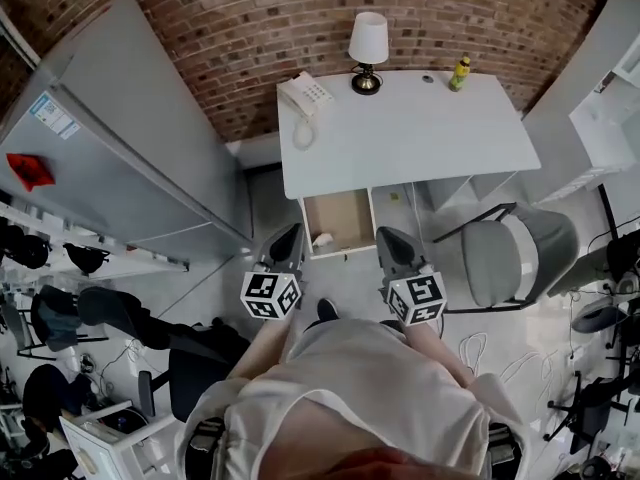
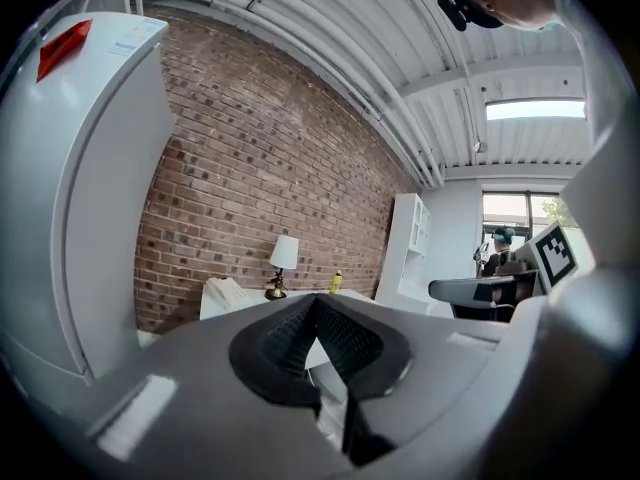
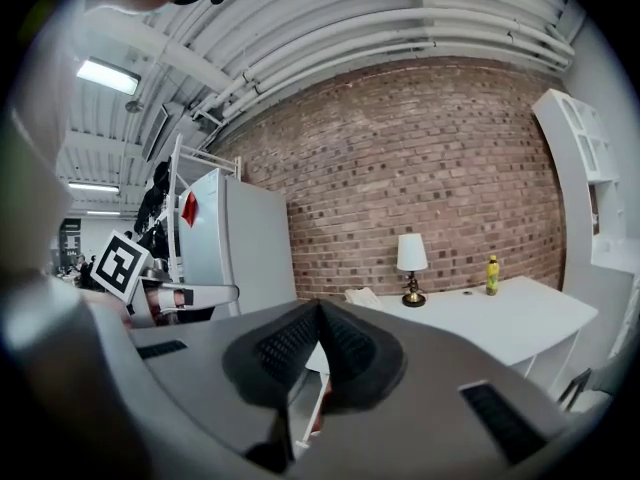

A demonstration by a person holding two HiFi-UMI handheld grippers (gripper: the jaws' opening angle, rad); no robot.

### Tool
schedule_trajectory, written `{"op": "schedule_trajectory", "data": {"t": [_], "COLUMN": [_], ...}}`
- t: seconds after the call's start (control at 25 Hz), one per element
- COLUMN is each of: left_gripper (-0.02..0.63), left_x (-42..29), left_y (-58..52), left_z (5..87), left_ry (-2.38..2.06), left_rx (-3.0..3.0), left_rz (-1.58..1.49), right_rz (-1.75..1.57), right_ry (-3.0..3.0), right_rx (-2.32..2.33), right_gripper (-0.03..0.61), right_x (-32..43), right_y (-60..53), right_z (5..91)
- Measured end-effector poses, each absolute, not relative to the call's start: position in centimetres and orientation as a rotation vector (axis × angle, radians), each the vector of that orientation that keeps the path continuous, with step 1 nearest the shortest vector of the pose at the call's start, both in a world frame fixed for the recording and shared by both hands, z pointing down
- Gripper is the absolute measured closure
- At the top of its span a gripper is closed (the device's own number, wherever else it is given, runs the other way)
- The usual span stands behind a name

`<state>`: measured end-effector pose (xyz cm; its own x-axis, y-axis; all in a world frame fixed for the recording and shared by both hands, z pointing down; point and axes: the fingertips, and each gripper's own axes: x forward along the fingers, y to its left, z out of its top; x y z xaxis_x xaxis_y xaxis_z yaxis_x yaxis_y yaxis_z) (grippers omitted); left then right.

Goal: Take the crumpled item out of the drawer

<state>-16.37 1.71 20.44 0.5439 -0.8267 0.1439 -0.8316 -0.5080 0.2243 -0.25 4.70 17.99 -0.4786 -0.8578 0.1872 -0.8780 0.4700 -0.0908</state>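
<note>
An open wooden drawer sticks out from under the front edge of the white desk. A small crumpled white item lies in its front left corner. My left gripper hangs just left of the drawer's front, its jaws shut with nothing between them. My right gripper hangs just right of the drawer, also shut and empty. In the left gripper view the closed pads point toward the desk and brick wall. The right gripper view shows its closed pads the same way.
On the desk stand a lamp, a white telephone and a yellow bottle. A tall grey fridge stands to the left and a grey office chair to the right of the drawer. White shelves fill the far right.
</note>
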Motion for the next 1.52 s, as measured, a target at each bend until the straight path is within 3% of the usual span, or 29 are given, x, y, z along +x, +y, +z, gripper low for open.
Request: {"op": "schedule_trajectory", "data": {"t": [0.24,1.52], "left_gripper": [0.604,0.604], "left_x": [-18.3,-10.6], "left_y": [-2.1,-4.1], "left_z": [20.6,23.6], "left_ry": [-1.403,-1.424], "left_rx": [2.486,2.341], "left_rz": [-0.007,0.033], "right_rz": [0.245,0.366], "right_ry": [-2.584,-2.626], "right_rx": [1.526,1.394], "right_gripper": [0.571,0.571], "right_x": [-1.6,5.1], "right_y": [1.4,-3.4], "right_z": [17.6,20.3]}}
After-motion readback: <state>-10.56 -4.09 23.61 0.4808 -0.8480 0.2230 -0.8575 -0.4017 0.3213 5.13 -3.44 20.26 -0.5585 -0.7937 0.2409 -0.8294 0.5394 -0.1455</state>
